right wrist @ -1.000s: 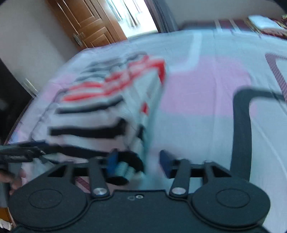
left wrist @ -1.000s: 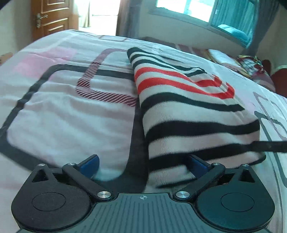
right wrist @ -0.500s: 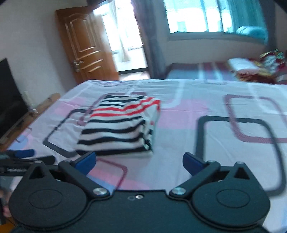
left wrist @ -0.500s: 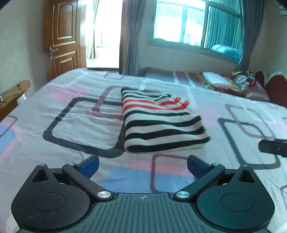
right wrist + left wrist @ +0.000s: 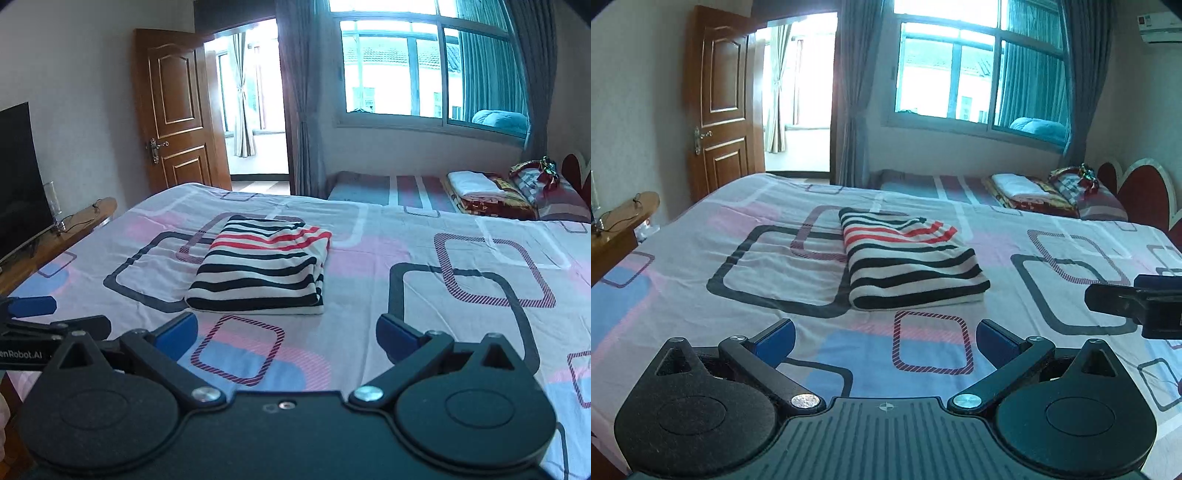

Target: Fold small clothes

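A folded striped garment (image 5: pixel 908 258), white with black and red stripes, lies flat on the patterned bed sheet (image 5: pixel 701 295); it also shows in the right wrist view (image 5: pixel 262 266). My left gripper (image 5: pixel 885 338) is open and empty, held back from the garment above the near part of the bed. My right gripper (image 5: pixel 286 332) is open and empty, also well back from the garment. Part of the right gripper (image 5: pixel 1137 302) shows at the right edge of the left wrist view, and part of the left gripper (image 5: pixel 33 317) at the left edge of the right wrist view.
A wooden door (image 5: pixel 177 110) and a window (image 5: pixel 424 70) are at the far wall. A TV (image 5: pixel 18 177) on a wooden stand is at the left. Folded blankets (image 5: pixel 480 192) and pillows lie at the far right by the headboard.
Both grippers have let go of the garment and pulled back and up from it. The right gripper opened. The garment now lies folded and still on the bed.
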{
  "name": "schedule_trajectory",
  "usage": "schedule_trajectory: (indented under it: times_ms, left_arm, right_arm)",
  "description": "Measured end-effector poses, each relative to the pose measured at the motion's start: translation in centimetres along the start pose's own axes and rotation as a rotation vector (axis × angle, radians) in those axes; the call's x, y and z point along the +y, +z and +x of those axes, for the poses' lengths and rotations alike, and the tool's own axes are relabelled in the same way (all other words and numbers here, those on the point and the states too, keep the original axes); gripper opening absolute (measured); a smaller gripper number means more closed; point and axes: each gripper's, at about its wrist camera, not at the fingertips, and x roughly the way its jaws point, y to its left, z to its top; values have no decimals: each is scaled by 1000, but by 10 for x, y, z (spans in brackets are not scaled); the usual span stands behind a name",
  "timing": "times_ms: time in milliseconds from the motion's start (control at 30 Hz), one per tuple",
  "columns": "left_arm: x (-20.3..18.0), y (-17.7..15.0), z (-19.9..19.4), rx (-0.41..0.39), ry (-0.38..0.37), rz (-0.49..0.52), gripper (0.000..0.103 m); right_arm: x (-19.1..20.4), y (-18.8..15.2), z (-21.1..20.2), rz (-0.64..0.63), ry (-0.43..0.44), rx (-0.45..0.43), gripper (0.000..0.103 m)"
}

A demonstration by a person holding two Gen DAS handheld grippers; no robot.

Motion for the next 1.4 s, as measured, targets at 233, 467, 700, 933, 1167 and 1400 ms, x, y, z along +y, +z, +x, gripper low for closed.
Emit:
schedule_trajectory:
  times_ms: [233,467,700,933,1167,1400]
  left_arm:
    - [5,2,-9,-21,-24,-9,103]
    - [2,5,-11,-35,-33,2,103]
    - [-2,7,-13,-42,-49,19,103]
    - [-2,10,-12,-45,-49,19,103]
    - [0,15,-10,-43,-44,11,103]
    - [-3,16,-13,-49,-50,17,103]
  right_arm:
    - [10,2,-9,-4,-10,-19,102]
    - [14,3,-14,-15,-18,-31,102]
    - [9,6,-23,10,10,-62,102]
    - [9,10,-22,0,-10,-69,102]
    - [8,12,-19,-1,-6,-65,102]
    - [7,12,-18,0,-10,-69,102]
